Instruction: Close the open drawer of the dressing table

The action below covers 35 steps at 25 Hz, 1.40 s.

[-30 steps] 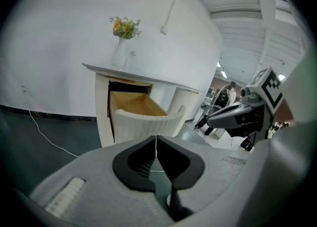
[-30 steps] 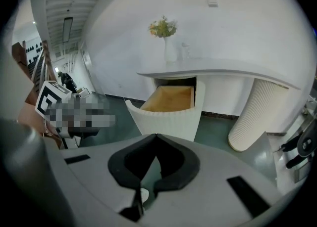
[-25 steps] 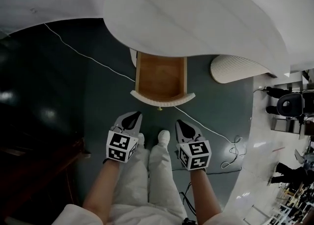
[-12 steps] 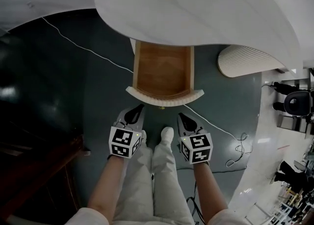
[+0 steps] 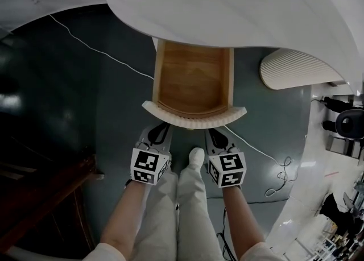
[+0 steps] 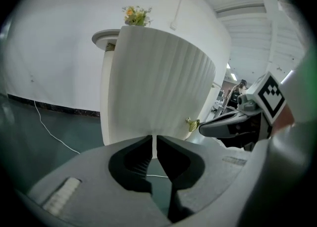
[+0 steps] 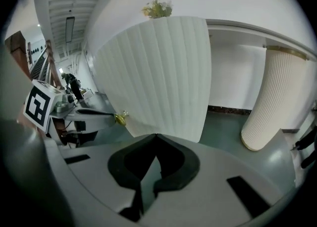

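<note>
Tabletop point(image 5: 239, 9) overhangs drawer point(image 5: 193, 83), hiding its rear; left tongs point(image 5: 165, 124), right tongs point(image 5: 209, 131) closed.

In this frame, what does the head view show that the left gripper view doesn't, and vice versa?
Head view only: the drawer's bare wooden inside, the white tabletop from above, the person's legs. Left gripper view only: the brass knob on the ribbed drawer front, and flowers up on the tabletop. Both: that drawer front, pulled out, with the right hand-held gripper close before it.
</note>
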Each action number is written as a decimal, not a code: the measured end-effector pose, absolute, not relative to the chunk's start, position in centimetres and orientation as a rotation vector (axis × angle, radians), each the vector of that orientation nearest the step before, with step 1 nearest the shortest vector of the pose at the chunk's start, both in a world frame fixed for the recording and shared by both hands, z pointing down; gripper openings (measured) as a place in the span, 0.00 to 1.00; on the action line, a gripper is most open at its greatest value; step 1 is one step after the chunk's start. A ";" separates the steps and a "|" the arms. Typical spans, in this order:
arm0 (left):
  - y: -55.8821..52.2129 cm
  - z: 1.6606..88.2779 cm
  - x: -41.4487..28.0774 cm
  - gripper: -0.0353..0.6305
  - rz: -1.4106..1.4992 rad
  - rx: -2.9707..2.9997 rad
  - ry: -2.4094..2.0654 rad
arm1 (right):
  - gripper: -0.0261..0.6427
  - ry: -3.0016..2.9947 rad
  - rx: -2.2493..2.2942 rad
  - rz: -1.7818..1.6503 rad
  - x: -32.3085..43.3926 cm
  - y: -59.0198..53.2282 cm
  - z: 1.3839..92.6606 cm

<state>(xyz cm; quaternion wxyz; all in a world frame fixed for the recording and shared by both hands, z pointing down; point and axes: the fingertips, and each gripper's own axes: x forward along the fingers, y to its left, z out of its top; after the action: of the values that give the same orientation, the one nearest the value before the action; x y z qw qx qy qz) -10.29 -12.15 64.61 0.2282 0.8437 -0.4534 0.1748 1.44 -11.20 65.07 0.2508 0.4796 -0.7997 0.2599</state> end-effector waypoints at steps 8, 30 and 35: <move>-13.5 65.3 -10.4 0.08 0.473 2.301 -1.300 | 0.04 -2.197 1.366 0.713 1.6 -13.3 65.5; -18.1 64.9 -10.3 0.08 0.480 2.313 -1.341 | 0.04 -2.221 1.387 0.642 1.7 -18.0 65.0; -19.0 65.0 -10.1 0.08 0.508 2.333 -1.352 | 0.04 -2.220 1.366 0.615 1.8 -18.9 65.0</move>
<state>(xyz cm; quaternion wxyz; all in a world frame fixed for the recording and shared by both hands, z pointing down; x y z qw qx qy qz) -10.12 -19.05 64.98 0.1977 0.8334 -0.4832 0.1814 1.78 -18.91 65.05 0.2297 0.4966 -0.8066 0.2236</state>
